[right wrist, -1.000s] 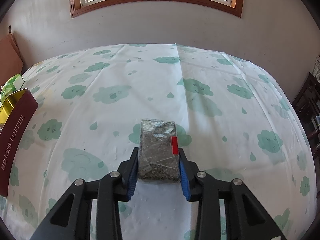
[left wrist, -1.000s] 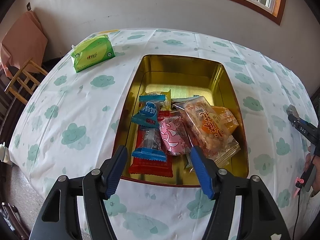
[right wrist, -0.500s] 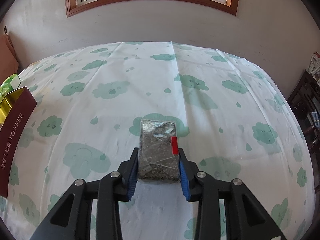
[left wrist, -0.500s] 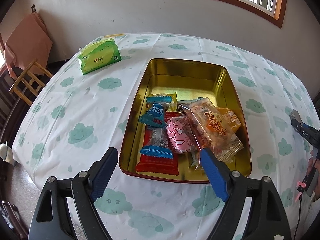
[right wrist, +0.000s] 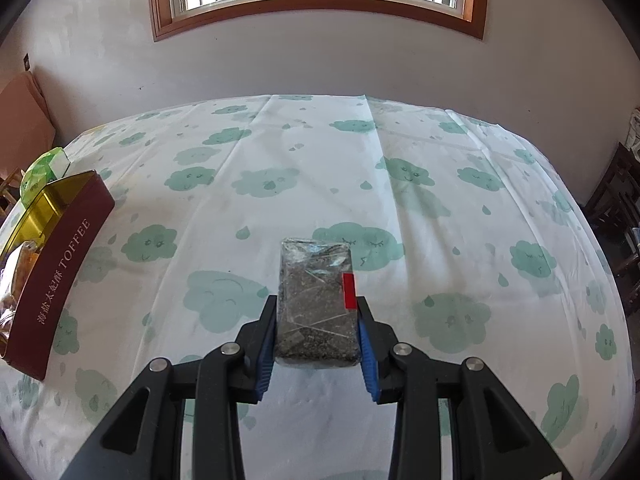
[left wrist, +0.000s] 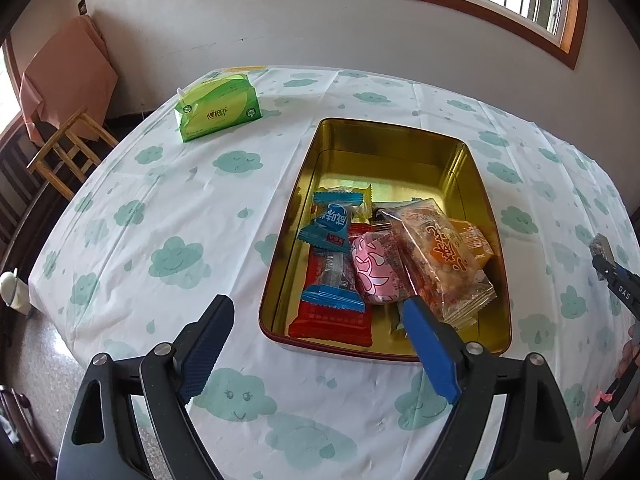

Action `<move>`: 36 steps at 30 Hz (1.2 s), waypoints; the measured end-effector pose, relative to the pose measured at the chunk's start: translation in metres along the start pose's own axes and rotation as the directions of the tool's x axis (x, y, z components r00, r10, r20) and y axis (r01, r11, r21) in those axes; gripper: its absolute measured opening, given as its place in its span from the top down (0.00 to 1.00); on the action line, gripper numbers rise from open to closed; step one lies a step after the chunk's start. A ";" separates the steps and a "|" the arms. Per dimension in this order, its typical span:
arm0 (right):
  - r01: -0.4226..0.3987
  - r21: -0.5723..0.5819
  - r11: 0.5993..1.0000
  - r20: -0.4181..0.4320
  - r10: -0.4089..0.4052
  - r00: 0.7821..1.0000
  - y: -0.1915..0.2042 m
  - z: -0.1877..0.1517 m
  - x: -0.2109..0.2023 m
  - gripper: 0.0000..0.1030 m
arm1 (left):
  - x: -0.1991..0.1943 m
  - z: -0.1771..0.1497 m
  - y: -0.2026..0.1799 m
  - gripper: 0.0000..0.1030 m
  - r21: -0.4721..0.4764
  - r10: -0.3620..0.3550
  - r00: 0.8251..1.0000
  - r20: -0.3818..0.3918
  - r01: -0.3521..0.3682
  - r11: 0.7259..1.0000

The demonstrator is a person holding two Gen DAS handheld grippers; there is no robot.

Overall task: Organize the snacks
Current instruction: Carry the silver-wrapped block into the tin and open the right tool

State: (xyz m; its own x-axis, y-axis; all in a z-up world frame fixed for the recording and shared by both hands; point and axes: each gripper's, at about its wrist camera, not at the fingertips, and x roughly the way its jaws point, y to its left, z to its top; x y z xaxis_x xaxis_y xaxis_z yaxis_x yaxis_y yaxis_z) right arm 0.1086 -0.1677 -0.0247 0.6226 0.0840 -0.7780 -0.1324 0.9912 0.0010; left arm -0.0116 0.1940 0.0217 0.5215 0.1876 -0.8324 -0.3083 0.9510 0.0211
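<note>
A gold tin (left wrist: 394, 140) with a dark red outside holds several wrapped snacks: a blue candy (left wrist: 332, 220), a red packet (left wrist: 332, 316), a pink packet (left wrist: 372, 268) and an orange packet (left wrist: 440, 256). My left gripper (left wrist: 316, 348) is open and empty, just in front of the tin's near edge. My right gripper (right wrist: 318, 344) is shut on a dark grey seed bar (right wrist: 316, 300) in clear wrap with a red tab, held above the tablecloth. The tin (right wrist: 60, 256) shows at the left of the right wrist view. The right gripper's tip with the bar (left wrist: 600, 246) shows at the right edge of the left wrist view.
A green tissue pack (left wrist: 218, 106) lies at the table's far left, also seen in the right wrist view (right wrist: 44, 168). A wooden chair (left wrist: 68, 148) stands left of the table. The cloud-print tablecloth (right wrist: 440, 200) covers the table.
My left gripper has opened wider and pulled back and up from the tin. My right gripper has lifted slightly with the seed bar still in it.
</note>
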 end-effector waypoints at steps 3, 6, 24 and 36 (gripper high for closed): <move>-0.020 -0.006 1.000 0.011 0.020 1.000 0.007 0.000 -0.008 0.65 | 0.000 -0.001 0.004 0.18 -0.010 0.005 1.000 -0.003 -0.006 1.000; -0.040 -0.017 0.999 0.018 0.040 0.999 0.016 0.000 -0.014 0.65 | 0.000 -0.003 0.008 0.18 -0.020 0.010 1.000 -0.007 -0.010 1.000; -0.173 -0.140 0.975 0.037 0.180 0.983 0.098 0.006 -0.046 0.65 | 0.000 -0.009 0.031 0.17 -0.064 0.046 0.999 -0.017 -0.047 0.997; -0.271 -0.250 0.930 0.021 0.285 0.958 0.176 0.006 -0.060 0.65 | -0.003 -0.013 0.057 0.17 -0.105 0.075 0.997 -0.013 -0.076 0.992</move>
State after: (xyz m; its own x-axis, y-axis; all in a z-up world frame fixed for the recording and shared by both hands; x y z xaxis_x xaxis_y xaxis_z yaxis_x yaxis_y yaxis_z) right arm 0.0525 0.0025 0.0261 0.5751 0.3654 -0.7319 -0.4846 0.8730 0.0551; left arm -0.0411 0.2447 0.0184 0.4868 0.2557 -0.8353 -0.4292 0.9028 0.0263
